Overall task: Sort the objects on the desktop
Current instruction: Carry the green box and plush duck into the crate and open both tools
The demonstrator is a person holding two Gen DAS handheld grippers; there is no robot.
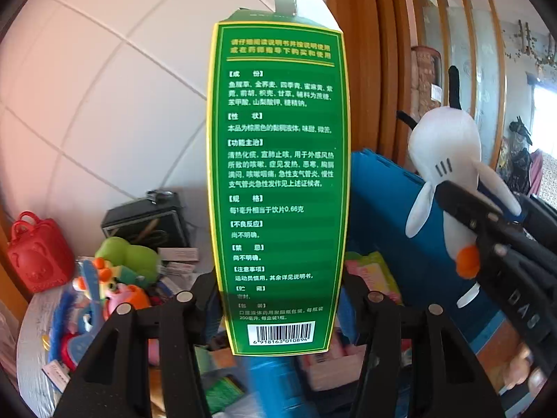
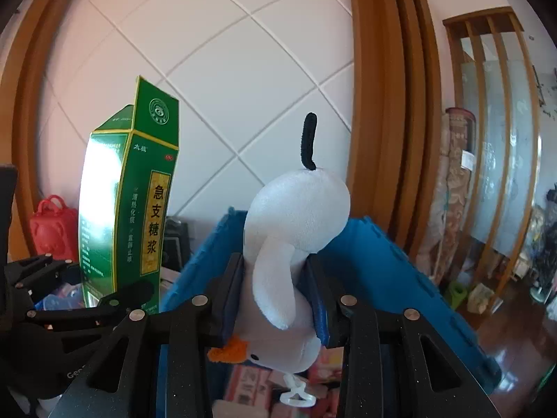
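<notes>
The green medicine carton stood upright, clamped at its lower end between the jaws of the left gripper, raised above the cluttered surface. The white plush duck hung head-down, squeezed at mid-body by the right gripper, above the blue storage bin. A red toy basket sat at the surface's far left edge, against the tiled wall.

Glossy cardboard medicine box, fuzzy plush duck, matt blue plastic crate
</notes>
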